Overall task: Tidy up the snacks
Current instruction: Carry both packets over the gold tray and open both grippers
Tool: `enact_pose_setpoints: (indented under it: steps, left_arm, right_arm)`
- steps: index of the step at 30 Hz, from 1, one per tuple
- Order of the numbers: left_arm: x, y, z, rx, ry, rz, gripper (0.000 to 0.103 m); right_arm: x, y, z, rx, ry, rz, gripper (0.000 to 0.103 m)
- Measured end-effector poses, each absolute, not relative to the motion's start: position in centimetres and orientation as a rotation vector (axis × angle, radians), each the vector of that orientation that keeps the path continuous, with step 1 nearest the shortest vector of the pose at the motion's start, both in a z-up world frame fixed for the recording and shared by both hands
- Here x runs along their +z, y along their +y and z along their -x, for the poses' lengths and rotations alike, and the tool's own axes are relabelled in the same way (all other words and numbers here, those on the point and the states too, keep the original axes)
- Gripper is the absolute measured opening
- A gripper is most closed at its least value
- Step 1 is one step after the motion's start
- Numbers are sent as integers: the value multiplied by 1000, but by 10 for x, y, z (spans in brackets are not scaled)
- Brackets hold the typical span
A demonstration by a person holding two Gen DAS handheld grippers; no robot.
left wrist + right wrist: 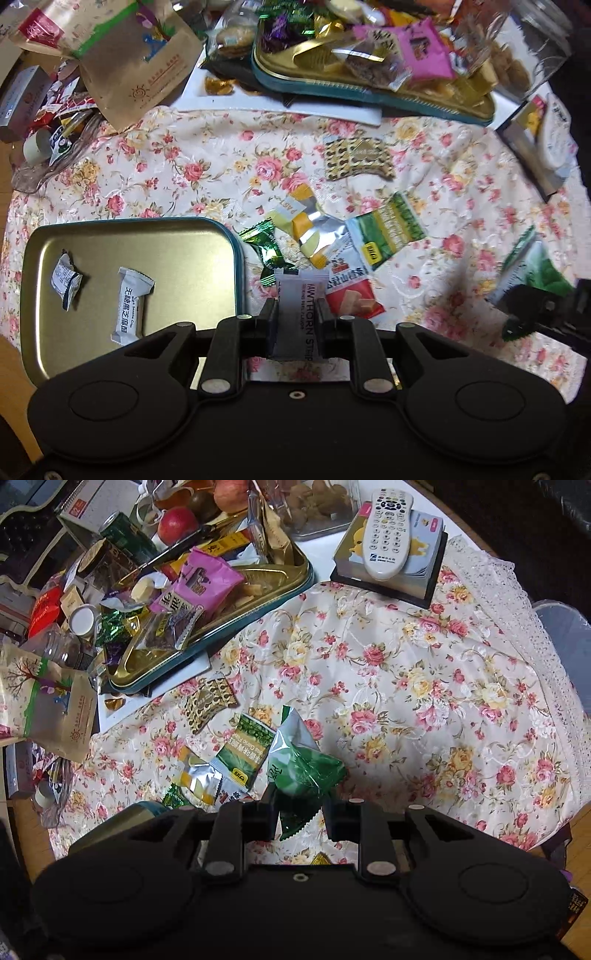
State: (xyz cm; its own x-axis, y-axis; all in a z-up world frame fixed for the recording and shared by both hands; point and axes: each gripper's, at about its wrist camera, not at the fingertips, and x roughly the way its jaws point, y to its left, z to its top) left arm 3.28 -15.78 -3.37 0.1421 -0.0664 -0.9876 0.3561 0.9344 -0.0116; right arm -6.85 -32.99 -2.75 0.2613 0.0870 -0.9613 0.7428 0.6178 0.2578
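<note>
My left gripper (298, 306) is shut on a white hawthorn strip packet (295, 314), held above the floral cloth just right of a gold tin lid (184, 240). The lid holds two white wrapped snacks (131, 304). My right gripper (300, 797) is shut on a green and white snack bag (299, 764); that bag also shows at the right of the left wrist view (532, 269). Loose snacks lie between: a green garlic-flavour packet (391, 229), a yellow and silver packet (306, 229), a red packet (351, 295), a green candy (266, 243).
A full gold tin tray (295, 587) of snacks stands at the back. A brown paper bag (129, 62) lies back left. A gold patterned packet (356, 157) lies mid-cloth. A remote control (388, 528) rests on a box at the back right. The lace table edge (524, 602) runs right.
</note>
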Motion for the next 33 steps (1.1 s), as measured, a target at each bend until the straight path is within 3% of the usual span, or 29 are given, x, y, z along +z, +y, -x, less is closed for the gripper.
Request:
enact_pose_setpoints:
  steps: [33]
  left_arm:
    - [-5, -15, -37, -122, 1387, -63, 27]
  right_arm:
    - [-21, -203, 63, -365, 1293, -715, 26]
